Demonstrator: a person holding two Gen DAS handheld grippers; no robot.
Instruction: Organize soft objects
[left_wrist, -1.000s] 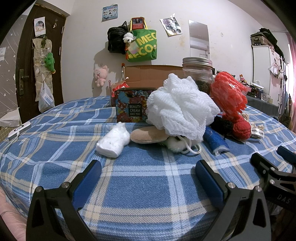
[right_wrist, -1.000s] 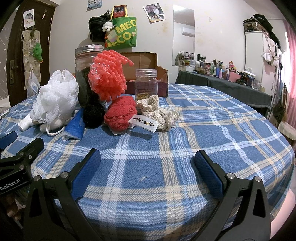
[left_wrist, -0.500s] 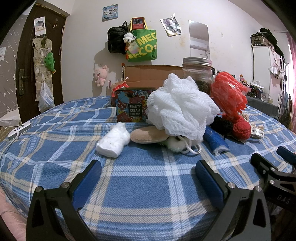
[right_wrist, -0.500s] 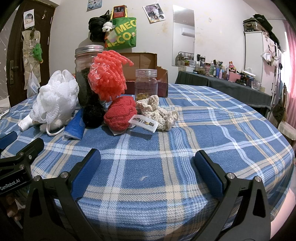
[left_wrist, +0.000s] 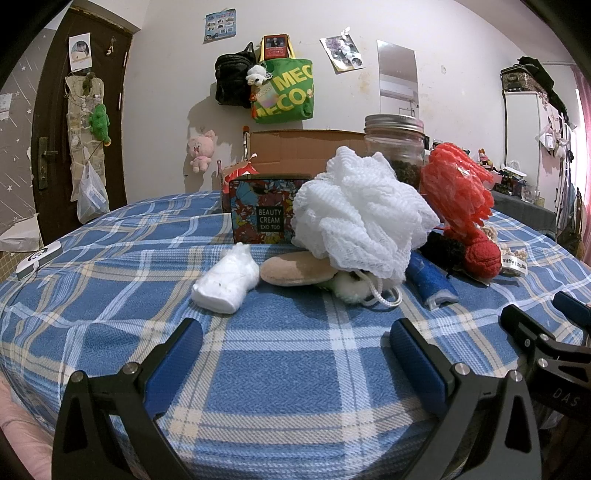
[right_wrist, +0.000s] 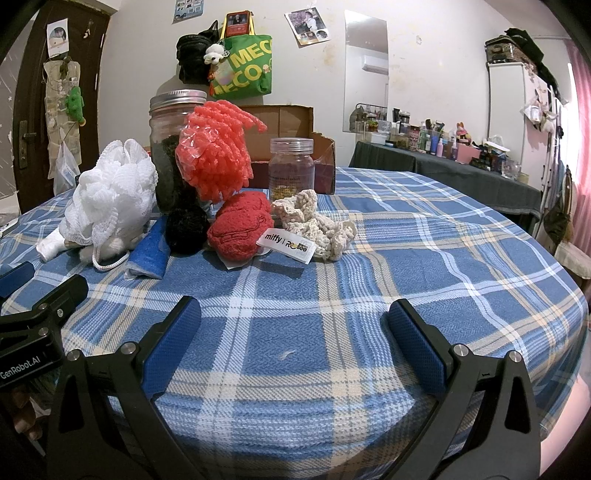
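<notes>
Soft objects lie in a cluster on the blue plaid table: a white mesh pouf (left_wrist: 360, 214) (right_wrist: 112, 197), a small white cloth (left_wrist: 227, 280), a tan pad (left_wrist: 295, 271), a rolled blue cloth (left_wrist: 430, 282) (right_wrist: 149, 251), a black ball (right_wrist: 186, 229), a red knit piece (right_wrist: 240, 227) (left_wrist: 480, 254), an orange-red pouf (right_wrist: 218, 151) (left_wrist: 456, 188) and a cream knit piece (right_wrist: 314, 223). My left gripper (left_wrist: 295, 354) is open and empty, near the front edge short of the white cloth. My right gripper (right_wrist: 293, 339) is open and empty, short of the red piece.
A patterned "Beauty Cream" box (left_wrist: 264, 218), a cardboard box (left_wrist: 306, 155) (right_wrist: 284, 122), a large lidded glass jar (right_wrist: 173, 144) (left_wrist: 397, 146) and a small jar (right_wrist: 291, 166) stand behind the cluster. A white device (left_wrist: 37, 258) lies at the table's left edge.
</notes>
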